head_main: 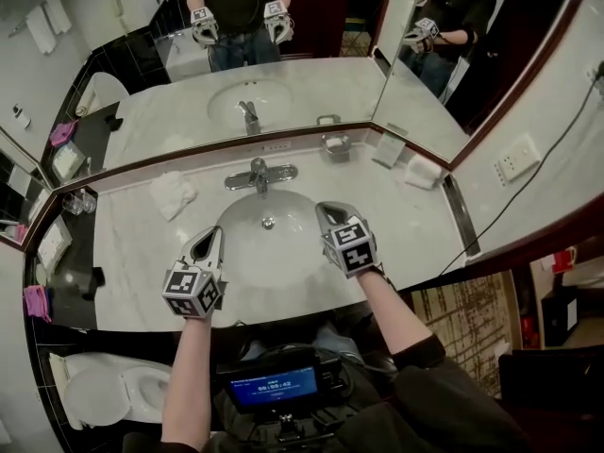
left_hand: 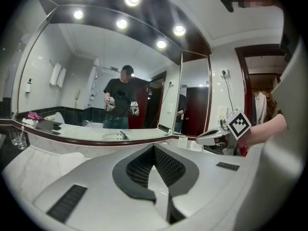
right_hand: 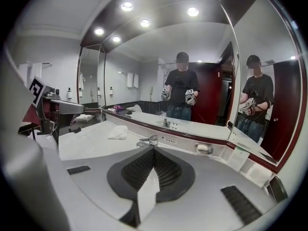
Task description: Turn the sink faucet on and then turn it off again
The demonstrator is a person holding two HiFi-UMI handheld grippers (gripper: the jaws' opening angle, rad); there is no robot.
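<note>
- The faucet (head_main: 259,172) stands at the far rim of the basin (head_main: 288,213), set in the marble desk (head_main: 132,243). I see no water running.
- My left claw (head_main: 209,242) and right claw (head_main: 330,217) hover over the basin's near side, both pressed together and empty.
- The right claw looks closer, so I'd nudge its closed tip under the lever and lift gently.

- White marble countertop (head_main: 132,243) under a wide mirror (head_main: 321,74) framed in dark red.
- Recessed ceiling lights (right_hand: 127,6) glow.
- White toilet (head_main: 104,390) beside the counter.
- Wall socket (head_main: 516,157) on the side wall.
</note>
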